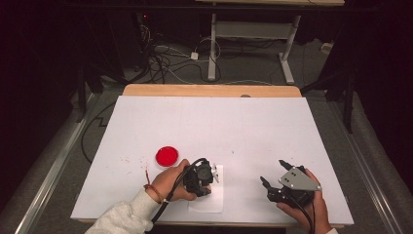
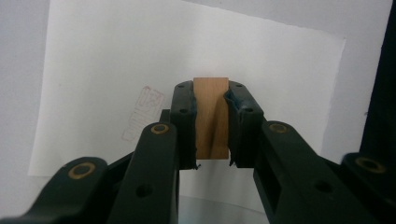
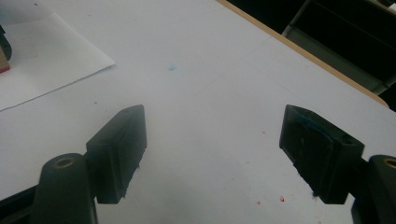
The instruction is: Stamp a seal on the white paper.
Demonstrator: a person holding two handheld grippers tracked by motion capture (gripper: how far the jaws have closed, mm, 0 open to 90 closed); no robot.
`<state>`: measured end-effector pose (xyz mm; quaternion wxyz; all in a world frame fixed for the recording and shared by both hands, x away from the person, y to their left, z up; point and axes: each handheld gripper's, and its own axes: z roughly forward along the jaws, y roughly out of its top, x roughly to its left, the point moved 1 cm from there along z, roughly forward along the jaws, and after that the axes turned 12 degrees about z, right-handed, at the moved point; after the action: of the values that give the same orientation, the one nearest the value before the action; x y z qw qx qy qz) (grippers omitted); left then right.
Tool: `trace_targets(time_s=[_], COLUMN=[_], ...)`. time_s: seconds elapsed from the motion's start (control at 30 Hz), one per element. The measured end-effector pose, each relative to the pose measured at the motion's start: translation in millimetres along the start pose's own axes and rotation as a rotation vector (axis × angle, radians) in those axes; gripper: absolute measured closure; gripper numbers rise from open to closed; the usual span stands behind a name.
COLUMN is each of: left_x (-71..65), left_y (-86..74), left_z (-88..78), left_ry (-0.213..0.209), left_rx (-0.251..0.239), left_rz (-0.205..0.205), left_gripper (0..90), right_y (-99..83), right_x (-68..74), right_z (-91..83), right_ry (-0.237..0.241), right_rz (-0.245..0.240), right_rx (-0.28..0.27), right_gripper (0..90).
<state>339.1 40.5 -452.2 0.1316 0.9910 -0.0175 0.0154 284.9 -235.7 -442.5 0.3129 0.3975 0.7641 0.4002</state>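
- my left gripper (image 2: 211,122) is clamped on a small wooden stamp block (image 2: 211,116); in the left gripper view the pads press its two sides and the block stands upright between them.
- the block is over a white sheet of paper (image 2: 261,60), which lies near the front edge of the desk (image 1: 214,117), a little left of the middle.
- whether the block's lower face touches the paper i cannot tell from these views.
- a faint red stamped mark (image 2: 144,113) sits on the paper just beside the block, on the left of the left gripper view.
- in the high view the left gripper (image 1: 200,176) points down onto the paper (image 1: 210,202), with my left hand (image 1: 171,181) wrapped around its body.
- a round red ink pad (image 1: 167,156) rests on the desk just beyond that hand, left of the paper and apart from it.
- small red specks (image 1: 127,159) dot the desk surface left of the ink pad.
- my right gripper (image 3: 212,154) has its jaws spread wide with nothing between them, only bare desk (image 3: 210,84) below.
- in the high view the right gripper (image 1: 275,176) is near the front right corner of the desk, well apart from the paper, held by my right hand (image 1: 311,207).
- the corner of the paper (image 3: 51,56) shows at the upper left of the right gripper view.
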Motion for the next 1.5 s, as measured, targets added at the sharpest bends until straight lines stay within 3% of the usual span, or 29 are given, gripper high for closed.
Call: trace_targets(time_s=[1.5], left_x=[0.9], left_y=[-1.9], left_z=[1.2], left_ry=[-0.008], left_rx=[-0.014], left_rz=[-0.013], left_gripper=[73.6], right_y=[0.9], right_x=[2.6], right_z=[-1.7], right_ry=[0.003], right_rz=[-0.008], right_rx=[-0.006], right_gripper=[24.2])
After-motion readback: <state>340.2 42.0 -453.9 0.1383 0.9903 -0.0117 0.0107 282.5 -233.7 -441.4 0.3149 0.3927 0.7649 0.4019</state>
